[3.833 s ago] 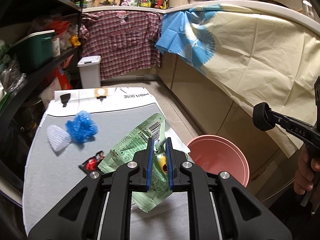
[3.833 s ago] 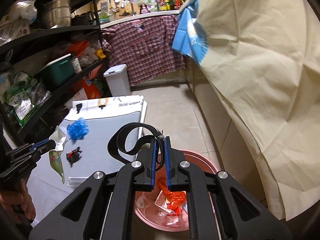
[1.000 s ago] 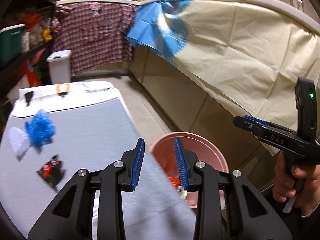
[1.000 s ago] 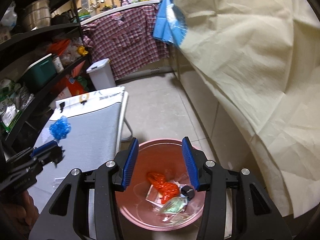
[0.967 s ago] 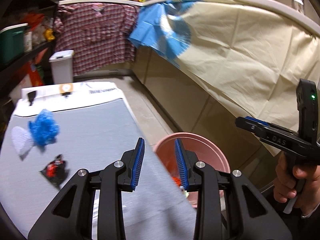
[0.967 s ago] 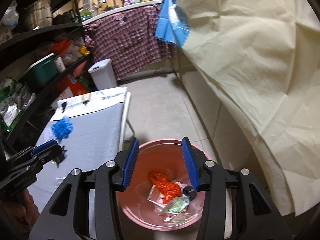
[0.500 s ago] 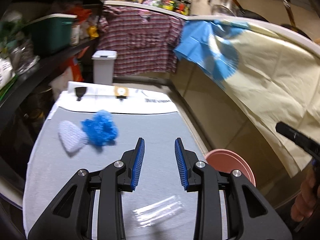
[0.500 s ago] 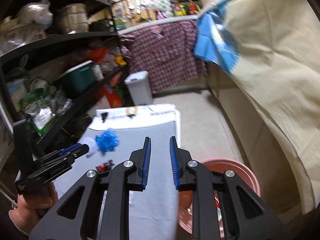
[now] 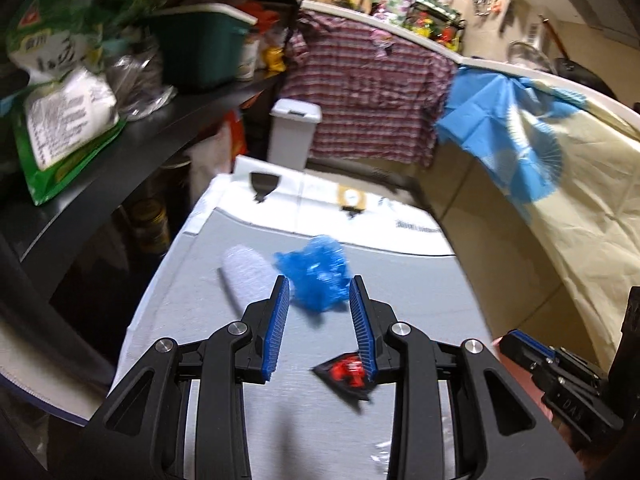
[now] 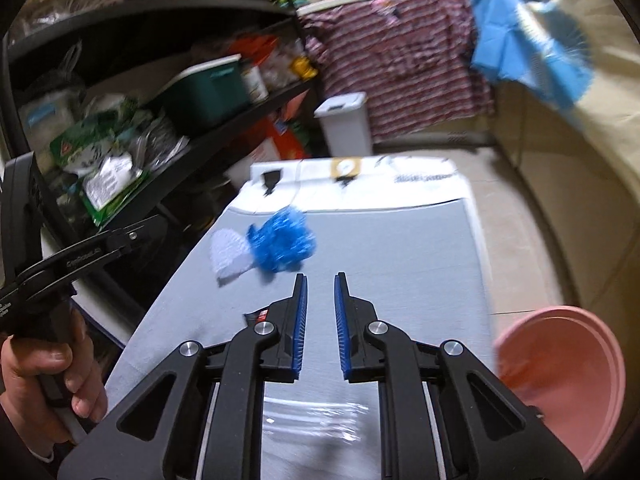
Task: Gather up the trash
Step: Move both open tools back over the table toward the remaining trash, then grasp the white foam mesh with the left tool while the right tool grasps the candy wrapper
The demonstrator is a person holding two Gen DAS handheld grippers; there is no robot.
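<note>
A crumpled blue plastic bag (image 9: 316, 276) lies on the grey table top (image 9: 420, 280) beside a white net sleeve (image 9: 246, 270). Nearer lies a red and black wrapper (image 9: 344, 374). My left gripper (image 9: 318, 286) hovers open over the table, short of the blue bag, with nothing between its pads. In the right wrist view my right gripper (image 10: 321, 280) has its jaws closing with nothing between them, and the blue bag (image 10: 282, 246) and net sleeve (image 10: 228, 258) lie ahead to the left. Its left finger hides most of the wrapper (image 10: 260, 314). Clear plastic film (image 10: 316, 416) lies under it.
A pink basin (image 10: 560, 368) stands on the floor right of the table. Dark shelves (image 10: 160, 92) packed with bags and a green box line the left side. A white bin (image 10: 346, 124) stands beyond the table. A hand (image 10: 44, 364) holds the left gripper.
Both grippers swung left from over the pink basin to over the table. The green packet and black strap held earlier are gone from the jaws. The right jaws narrowed.
</note>
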